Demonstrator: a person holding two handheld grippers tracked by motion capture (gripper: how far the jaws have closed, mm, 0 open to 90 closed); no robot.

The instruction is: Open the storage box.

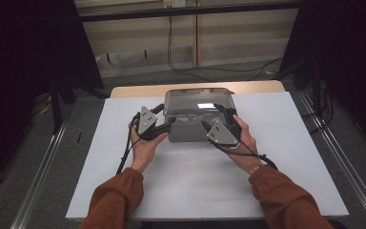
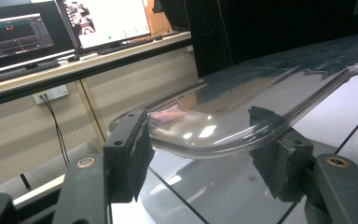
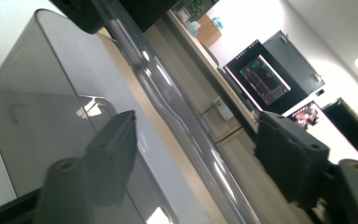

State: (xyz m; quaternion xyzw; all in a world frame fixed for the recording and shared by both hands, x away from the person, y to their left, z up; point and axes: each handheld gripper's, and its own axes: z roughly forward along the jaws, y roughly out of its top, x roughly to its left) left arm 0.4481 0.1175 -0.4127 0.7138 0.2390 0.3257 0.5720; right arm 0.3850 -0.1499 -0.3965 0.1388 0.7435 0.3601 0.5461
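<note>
Clear plastic box (image 1: 198, 114) seen at far middle of table (image 1: 276, 157), long axis left-right. Left gripper (image 1: 164, 128) at left end, right gripper (image 1: 209, 126) at right; both equally near. Jaws parted astride lid rim (image 2: 242, 140) (closure on it not judged).

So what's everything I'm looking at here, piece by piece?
Storage box: one, smoky grey see-through plastic, far middle of the table.
Lid: one, clear, on the box.
Table: one, white top.
Monitors: at least two, lit, on a shelf behind.
Wall cables: black, hanging behind the table.
Sleeves: two, rust-brown.
Left hand-held gripper: one, black, open at the lid's rim.
Right hand-held gripper: one, black, open at the lid's rim.
</note>
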